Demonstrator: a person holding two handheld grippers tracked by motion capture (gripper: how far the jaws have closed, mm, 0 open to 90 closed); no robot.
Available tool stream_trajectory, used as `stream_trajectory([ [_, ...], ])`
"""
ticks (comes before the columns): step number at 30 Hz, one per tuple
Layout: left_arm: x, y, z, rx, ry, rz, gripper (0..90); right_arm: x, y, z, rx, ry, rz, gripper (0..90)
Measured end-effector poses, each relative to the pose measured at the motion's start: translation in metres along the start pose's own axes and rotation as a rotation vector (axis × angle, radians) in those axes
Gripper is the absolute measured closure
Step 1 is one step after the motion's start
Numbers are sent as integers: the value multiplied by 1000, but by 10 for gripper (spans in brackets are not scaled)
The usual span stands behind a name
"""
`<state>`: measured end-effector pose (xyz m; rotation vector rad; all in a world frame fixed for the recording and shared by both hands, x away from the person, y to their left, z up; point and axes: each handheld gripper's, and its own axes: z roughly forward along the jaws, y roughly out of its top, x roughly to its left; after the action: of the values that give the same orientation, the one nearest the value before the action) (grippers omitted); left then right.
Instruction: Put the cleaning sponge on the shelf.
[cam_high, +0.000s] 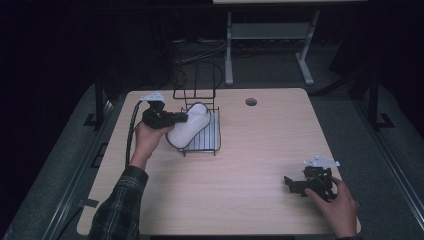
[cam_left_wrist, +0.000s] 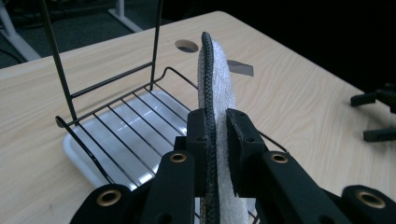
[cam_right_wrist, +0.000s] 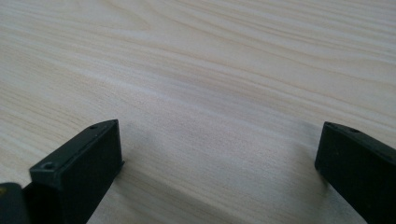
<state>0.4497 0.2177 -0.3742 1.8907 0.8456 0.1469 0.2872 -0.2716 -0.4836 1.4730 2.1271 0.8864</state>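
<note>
**White mitt held on edge at the wire rack**

Black tongs of the left hand (cam_left_wrist: 215, 128) are clamped on a flat white quilted piece with a dark braided edge, which looks like an oven mitt (cam_left_wrist: 219, 74). It stands on edge between the pads and rises away from them. In the high view the left tongs (cam_high: 181, 118) hold the mitt (cam_high: 190, 126) at its near-left side, with the rest of it lying across the black wire rack (cam_high: 209, 142).

Just past the left tongs and to their left sits the rack (cam_left_wrist: 112, 126), its wire floor over a white tray (cam_left_wrist: 81, 151), with two tall wire uprights at its far side. Beyond it, a round cable hole (cam_left_wrist: 187, 45) is cut into the surface (cam_left_wrist: 299, 98).

My reading is that the step in hand is setting the mitt into the rack, or lifting it out; the frames do not settle which. If it is going in, the next move calls for keeping the mitt upright, lowering it between the wires, and only then releasing.

Well off to the right of the left tongs, the right tongs (cam_high: 294, 184) rest low by the surface, jaws wide apart with nothing between them (cam_right_wrist: 219, 154).

No brand, label or writing can be read anywhere.
</note>
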Motion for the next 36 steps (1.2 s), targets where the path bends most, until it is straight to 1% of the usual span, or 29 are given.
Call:
stream_trajectory([
  [3,6,-2,3,3,1,-9,797,0,0,0,0,0,0,2],
  [5,9,-3,6,4,2,-7,797,0,0,0,0,0,0,2],
  [7,12,-3,8,7,-2,-21,797,0,0,0,0,0,0,2],
  [12,14,3,16,20,9,-7,795,0,0,0,0,0,0,2],
  [13,14,4,18,15,11,-7,793,0,0,0,0,0,0,2],
  [15,16,3,20,5,2,-27,792,0,0,0,0,0,0,2],
  [17,18,0,23,12,3,-39,789,0,0,0,0,0,0,2],
  [18,19,-1,24,26,0,-35,786,0,0,0,0,0,0,2],
  [22,20,-2,29,40,6,-36,775,0,0,0,0,0,0,2],
  [26,20,-5,34,60,22,-28,757,0,0,0,0,0,0,2],
  [30,22,-6,35,65,32,-35,745,0,0,0,0,0,0,2],
  [36,23,-7,35,84,68,-26,680,0,0,0,0,0,0,2],
])
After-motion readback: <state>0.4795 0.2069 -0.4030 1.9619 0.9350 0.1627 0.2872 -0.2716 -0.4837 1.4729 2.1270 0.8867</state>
